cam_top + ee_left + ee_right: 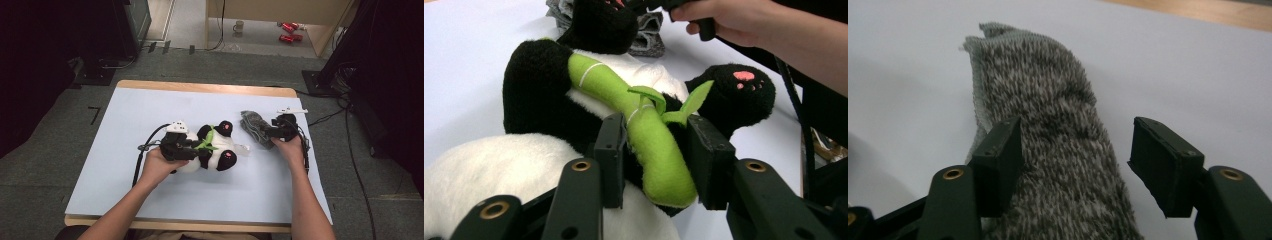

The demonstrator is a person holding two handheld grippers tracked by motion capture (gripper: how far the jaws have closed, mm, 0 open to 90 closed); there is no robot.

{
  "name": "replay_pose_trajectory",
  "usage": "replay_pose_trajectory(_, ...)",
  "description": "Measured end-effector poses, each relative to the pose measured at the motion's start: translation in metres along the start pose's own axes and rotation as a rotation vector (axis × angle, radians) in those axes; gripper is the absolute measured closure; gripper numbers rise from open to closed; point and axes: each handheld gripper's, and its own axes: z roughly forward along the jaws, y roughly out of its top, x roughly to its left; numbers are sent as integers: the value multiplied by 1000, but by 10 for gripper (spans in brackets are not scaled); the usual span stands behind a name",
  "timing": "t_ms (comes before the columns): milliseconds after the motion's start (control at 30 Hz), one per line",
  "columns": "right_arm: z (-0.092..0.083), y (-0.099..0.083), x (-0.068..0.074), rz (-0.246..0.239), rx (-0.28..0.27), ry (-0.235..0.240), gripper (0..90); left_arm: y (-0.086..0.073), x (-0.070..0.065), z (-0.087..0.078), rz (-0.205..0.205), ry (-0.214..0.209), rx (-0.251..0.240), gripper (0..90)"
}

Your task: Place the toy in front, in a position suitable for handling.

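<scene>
left gripper [656, 152]: jaws apart astride green bamboo stick [649, 145] on panda plush [212, 147], no squeeze | right gripper [1075, 160]: jaws apart around grey knit garment [1058, 165], just right of panda | risk: bamboo slips free, plush shifts; knit bunches when pinched

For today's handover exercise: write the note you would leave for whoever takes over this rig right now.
Left gripper: jaws astride the green bamboo stalk on the plush panda; a gap shows on one side, so not clamped.
Right gripper: open, jaws around the grey knitted cloth, one pad clear of it.
Panda lies on its back mid-table; the cloth lies just beside it.
Done: both grippers in place.
Left: probably grip the cloth and bring it to the panda.
</scene>
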Motion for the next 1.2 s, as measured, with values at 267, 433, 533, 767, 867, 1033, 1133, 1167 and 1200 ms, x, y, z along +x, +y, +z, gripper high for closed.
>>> replay_pose_trajectory(267,13,-6,-1,-1,72,3,381,4,-1,-13,21,-9,-65,479)
replay_pose_trajectory(433,16,-7,-1,12,94,39,512,4,-1,-23,38,24,-63,412)
replay_pose_trajectory(533,15,-7,1,8,103,47,623,5,0,-30,66,59,-66,398)
replay_pose_trajectory(767,6,0,8,79,135,22,784,0,10,-46,83,72,-60,368)
replay_pose_trajectory(867,-1,4,9,110,129,26,790,-4,14,-54,107,94,-54,361)
replay_pose_trajectory(1033,-20,16,14,146,112,41,792,-13,24,-65,86,94,-75,360)
replay_pose_trajectory(1133,-39,26,23,140,69,62,793,-20,28,-69,85,97,-70,360)
replay_pose_trajectory(1167,-39,26,23,140,69,62,793,-22,29,-70,89,98,-67,360)
replay_pose_trajectory(1200,-46,30,28,123,54,66,792,-24,30,-71,89,96,-69,360)
